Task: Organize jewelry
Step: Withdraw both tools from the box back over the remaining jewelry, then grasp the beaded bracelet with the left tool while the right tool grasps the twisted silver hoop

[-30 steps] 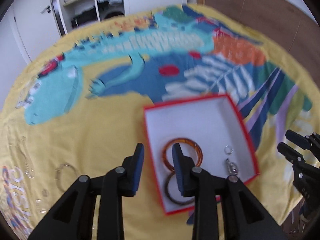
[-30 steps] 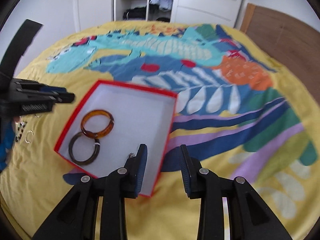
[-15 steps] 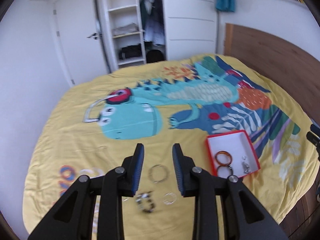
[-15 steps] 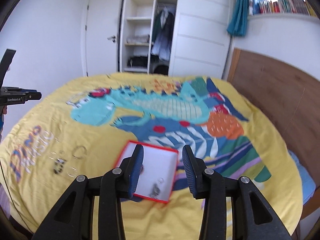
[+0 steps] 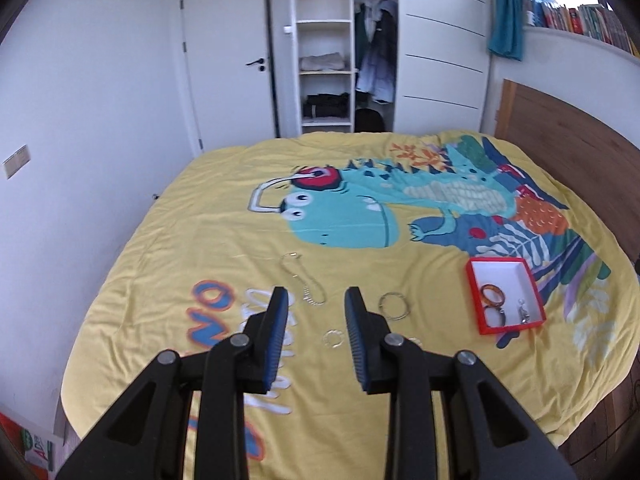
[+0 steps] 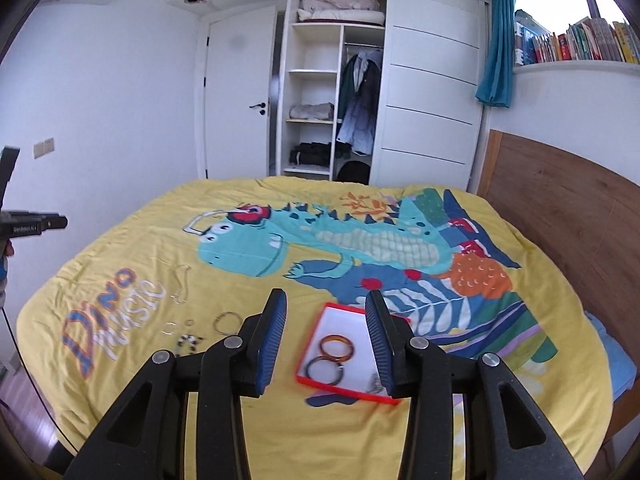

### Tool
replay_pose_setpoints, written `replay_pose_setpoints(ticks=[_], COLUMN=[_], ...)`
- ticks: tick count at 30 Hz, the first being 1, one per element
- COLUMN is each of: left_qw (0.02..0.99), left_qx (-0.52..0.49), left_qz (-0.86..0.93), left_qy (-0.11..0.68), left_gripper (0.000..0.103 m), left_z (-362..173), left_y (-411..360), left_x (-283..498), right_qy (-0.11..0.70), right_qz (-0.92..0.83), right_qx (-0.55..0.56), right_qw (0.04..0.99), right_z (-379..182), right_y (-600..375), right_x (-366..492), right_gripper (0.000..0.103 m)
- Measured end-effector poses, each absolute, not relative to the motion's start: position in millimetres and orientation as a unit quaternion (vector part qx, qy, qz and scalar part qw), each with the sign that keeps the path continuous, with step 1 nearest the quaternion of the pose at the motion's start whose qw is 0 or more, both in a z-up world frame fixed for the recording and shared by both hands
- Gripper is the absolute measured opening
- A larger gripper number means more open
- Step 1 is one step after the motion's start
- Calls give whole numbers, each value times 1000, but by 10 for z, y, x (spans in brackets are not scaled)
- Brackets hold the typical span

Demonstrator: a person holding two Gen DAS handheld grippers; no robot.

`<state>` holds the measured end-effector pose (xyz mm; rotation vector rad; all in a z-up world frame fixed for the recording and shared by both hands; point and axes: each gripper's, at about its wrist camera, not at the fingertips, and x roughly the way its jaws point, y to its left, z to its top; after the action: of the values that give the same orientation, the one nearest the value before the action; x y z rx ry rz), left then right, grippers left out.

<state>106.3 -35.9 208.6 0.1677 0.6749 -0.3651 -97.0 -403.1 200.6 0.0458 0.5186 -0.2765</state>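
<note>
Both grippers, left gripper (image 5: 316,310) and right gripper (image 6: 326,316), open and empty; red box (image 5: 505,295) at three o'clock collects bangles (image 5: 493,296), chain (image 5: 304,280) awaits at twelve.

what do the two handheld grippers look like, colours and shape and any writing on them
Both the left gripper and the right gripper are matte black, with angular linkage arms joined by round silver pivot pins. Their fingers carry ribbed blue pads. Small white lettering marks the left gripper's side in the right wrist view, too small to read.
</note>
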Motion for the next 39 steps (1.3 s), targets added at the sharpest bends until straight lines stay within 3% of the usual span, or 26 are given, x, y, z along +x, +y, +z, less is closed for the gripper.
replay_pose_setpoints(ticks=[12, 39], left_qw=[911, 847], left_qx=[47, 31], left_qz=[-157, -166], left_qy=[380, 504], left_gripper=[28, 28], left_z=[1400, -144], left_y=[47, -575], left_x=[1138, 1895], right_qy=[282, 399], right_qz=[-105, -51], right_qx=[37, 88], right_qw=[953, 911], right_z=[1562, 5], right_y=[-3716, -3821], right_x=[-643, 450], right_gripper=[40, 40])
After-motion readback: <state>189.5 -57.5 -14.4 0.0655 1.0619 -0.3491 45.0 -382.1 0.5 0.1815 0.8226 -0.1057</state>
